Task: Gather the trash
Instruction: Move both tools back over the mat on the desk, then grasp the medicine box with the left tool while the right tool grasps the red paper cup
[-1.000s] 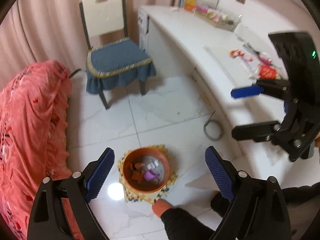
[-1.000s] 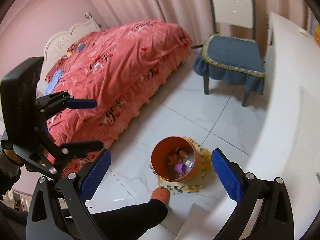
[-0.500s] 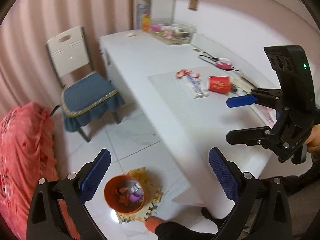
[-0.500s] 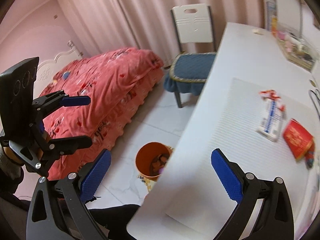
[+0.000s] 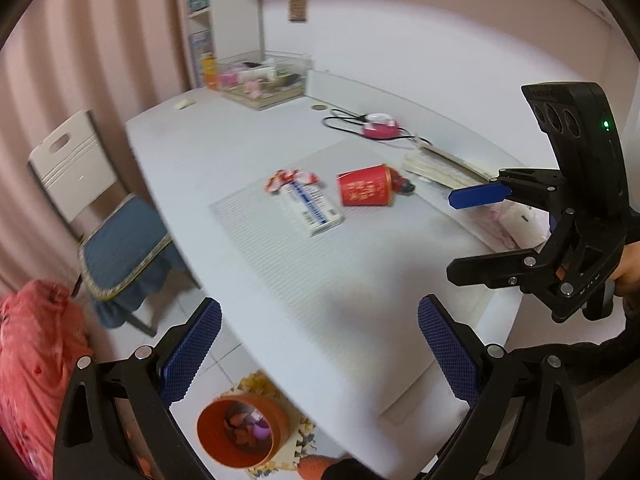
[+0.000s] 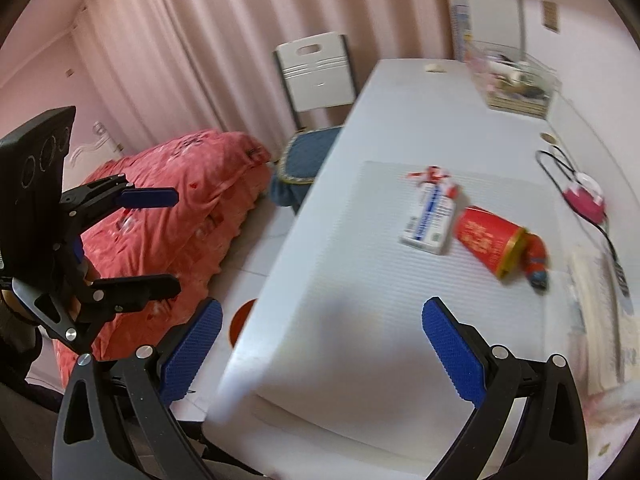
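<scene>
On the white desk [image 5: 224, 152] lie a red paper cup [image 5: 364, 190] on its side, a white and blue box [image 5: 314, 208], a red and white wrapper [image 5: 290, 178] and a small red and blue piece [image 5: 402, 184]. They also show in the right wrist view: cup [image 6: 488, 240], box [image 6: 430, 220], wrapper [image 6: 432, 174]. An orange bin [image 5: 240, 432] with trash in it stands on the floor by the desk. My left gripper [image 5: 320, 354] is open and empty above the desk's near edge. My right gripper [image 6: 322, 354] is open and empty, also short of the items.
A chair with a blue cushion [image 5: 124, 248] stands left of the desk. A pink bed [image 6: 176, 216] is at the left. A clear tray of small items [image 5: 264, 80], a pink device with a black cable [image 5: 376, 126] and papers [image 5: 440, 168] sit farther back on the desk.
Both grippers have swung up from the floor bin toward the desk top. The desk items now sit nearer and more central. Both stay open and empty.
</scene>
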Available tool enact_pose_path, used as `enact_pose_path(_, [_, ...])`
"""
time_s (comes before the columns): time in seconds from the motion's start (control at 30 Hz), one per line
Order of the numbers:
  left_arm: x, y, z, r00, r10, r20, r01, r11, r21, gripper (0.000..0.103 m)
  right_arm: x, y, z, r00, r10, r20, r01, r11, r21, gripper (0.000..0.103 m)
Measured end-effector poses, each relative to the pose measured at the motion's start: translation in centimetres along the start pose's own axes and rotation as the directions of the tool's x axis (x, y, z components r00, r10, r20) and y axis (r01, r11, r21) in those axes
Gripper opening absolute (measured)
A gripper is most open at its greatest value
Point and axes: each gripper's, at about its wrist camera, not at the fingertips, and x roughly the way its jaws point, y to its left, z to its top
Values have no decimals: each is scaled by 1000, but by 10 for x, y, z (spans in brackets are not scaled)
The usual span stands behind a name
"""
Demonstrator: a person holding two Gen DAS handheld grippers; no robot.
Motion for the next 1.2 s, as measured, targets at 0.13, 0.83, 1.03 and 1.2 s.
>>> enact_pose_path(0.13, [18, -6, 15, 999, -25, -20, 26, 999, 39, 97, -5, -29, -4, 999, -41, 5, 40, 998, 54, 98])
enact_pose_path(0.83, [184, 4, 67, 986, 9, -168, -26, 995, -96, 97, 73, -156, 24, 1000, 17, -9, -14, 961, 276, 85])
enact_pose_path(1.03, [207, 7, 69, 982, 24, -188, -47, 992, -119, 97, 104, -182, 28, 999, 47, -12, -40, 942, 333, 62])
enact_pose_path(1.2, [221, 8, 71, 982, 45, -185, -74, 985, -153, 97, 121, -189, 33, 997, 60, -47, -43, 949, 311, 23])
